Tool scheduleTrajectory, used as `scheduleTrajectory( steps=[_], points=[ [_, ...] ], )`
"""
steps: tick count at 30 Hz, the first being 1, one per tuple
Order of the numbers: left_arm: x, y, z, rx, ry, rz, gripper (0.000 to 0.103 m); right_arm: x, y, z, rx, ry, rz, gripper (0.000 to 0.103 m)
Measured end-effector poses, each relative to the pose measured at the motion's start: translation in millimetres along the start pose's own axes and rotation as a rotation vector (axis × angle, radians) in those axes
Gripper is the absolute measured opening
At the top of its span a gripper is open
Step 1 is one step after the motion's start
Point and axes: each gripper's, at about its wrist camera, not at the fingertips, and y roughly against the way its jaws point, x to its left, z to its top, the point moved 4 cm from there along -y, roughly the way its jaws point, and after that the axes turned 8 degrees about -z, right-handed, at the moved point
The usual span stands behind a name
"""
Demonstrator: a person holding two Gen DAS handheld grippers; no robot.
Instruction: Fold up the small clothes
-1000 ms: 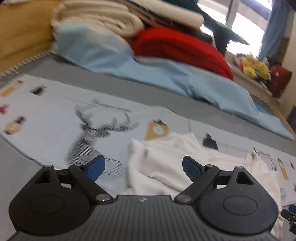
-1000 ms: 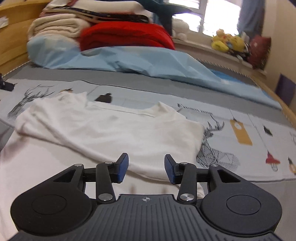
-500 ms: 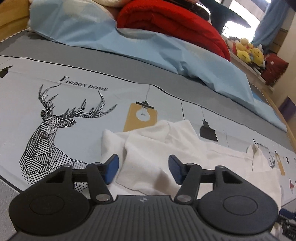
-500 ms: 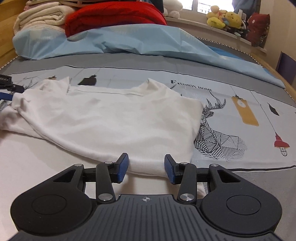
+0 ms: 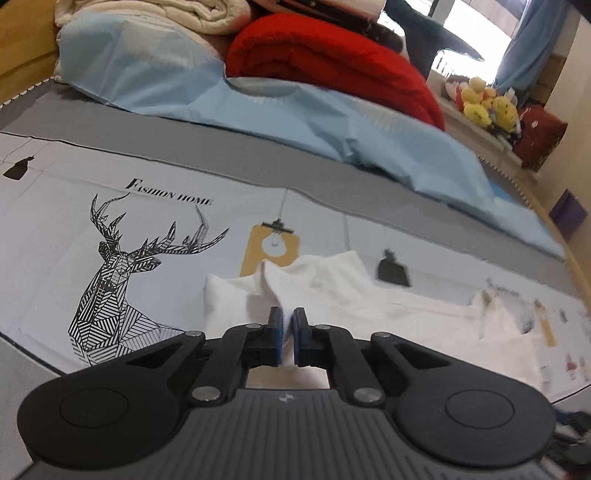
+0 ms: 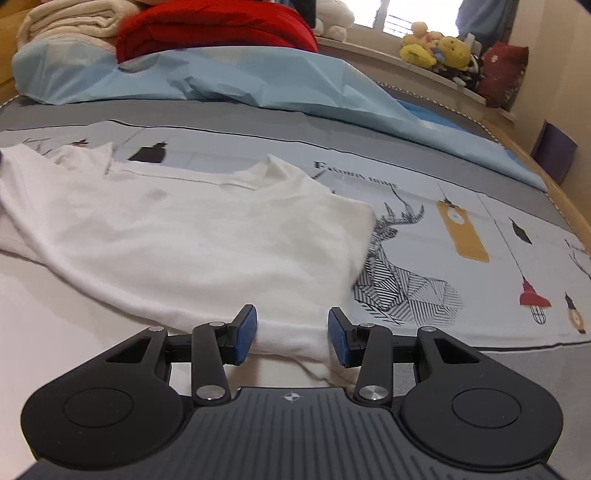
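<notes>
A small white shirt (image 6: 192, 236) lies partly folded on the printed bed sheet (image 6: 436, 206). In the left wrist view the same white shirt (image 5: 332, 291) spreads to the right, and my left gripper (image 5: 288, 325) is shut on a raised ridge of its cloth at the left end. My right gripper (image 6: 291, 332) stands open at the shirt's near right corner. The hem lies between its blue pads (image 6: 245, 332), and I see no squeeze on the cloth.
A light blue sheet (image 6: 229, 85), a red blanket (image 6: 214, 26) and cream folded blankets (image 6: 66, 22) pile up at the back of the bed. Plush toys (image 6: 436, 48) sit on the window ledge. A deer print (image 5: 122, 273) lies left of the shirt.
My left gripper has moved onto the shirt's left end and its wide jaws have shut on a fold of cloth. My right gripper sank toward the hem and kept its opening.
</notes>
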Motion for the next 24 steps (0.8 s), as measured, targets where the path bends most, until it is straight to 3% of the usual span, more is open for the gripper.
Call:
scheduleTrajectory(
  steps=[2, 4, 8, 11, 12, 14, 15, 16, 18, 21, 24],
  points=[
    [-9.6, 17.7, 5.6, -0.023, -0.013, -0.002, 0.004, -3.5, -3.3, -0.7, 0.011, -0.022, -0.004, 0.045],
    [-8.3, 26.4, 6.7, -0.026, -0.030, 0.048, 0.005, -4.5, -4.7, -0.5, 0.013, -0.029, -0.003, 0.045],
    [28.7, 5.7, -9.3, 0.099, -0.012, 0.195, 0.005, -2.7, -5.7, -0.4, 0.009, -0.023, -0.005, 0.045],
    [42.9, -3.5, -18.3, 0.120, 0.007, 0.182, 0.007, -3.8, -6.6, -0.1, 0.005, -0.034, -0.004, 0.045],
    [40.6, -2.9, -18.4, 0.116, 0.000, 0.155, 0.013, -4.8, -6.2, 0.4, 0.002, -0.046, -0.004, 0.045],
    [30.0, -0.5, -17.6, 0.103, -0.024, 0.100, 0.040, -6.4, -7.6, 1.8, -0.002, -0.072, -0.002, 0.045],
    [23.6, 0.6, -16.2, 0.086, -0.038, 0.096, 0.063, -5.7, -10.3, 1.5, 0.008, -0.072, -0.004, 0.046],
    [18.0, 1.5, -15.6, 0.059, -0.061, 0.107, 0.076, -4.0, -14.7, -0.5, 0.023, -0.062, -0.013, 0.046],
    [9.3, -0.9, -18.3, 0.046, -0.099, 0.132, 0.083, 1.4, -24.8, -6.8, 0.048, -0.018, -0.031, 0.049],
    [7.4, -9.9, -27.2, 0.084, -0.126, 0.168, 0.083, 5.6, -24.0, -7.7, 0.016, 0.029, -0.057, 0.052],
    [8.4, -2.7, -31.5, 0.084, -0.122, 0.192, 0.083, -5.8, -5.5, 4.5, -0.032, -0.069, -0.003, 0.052]
  ],
)
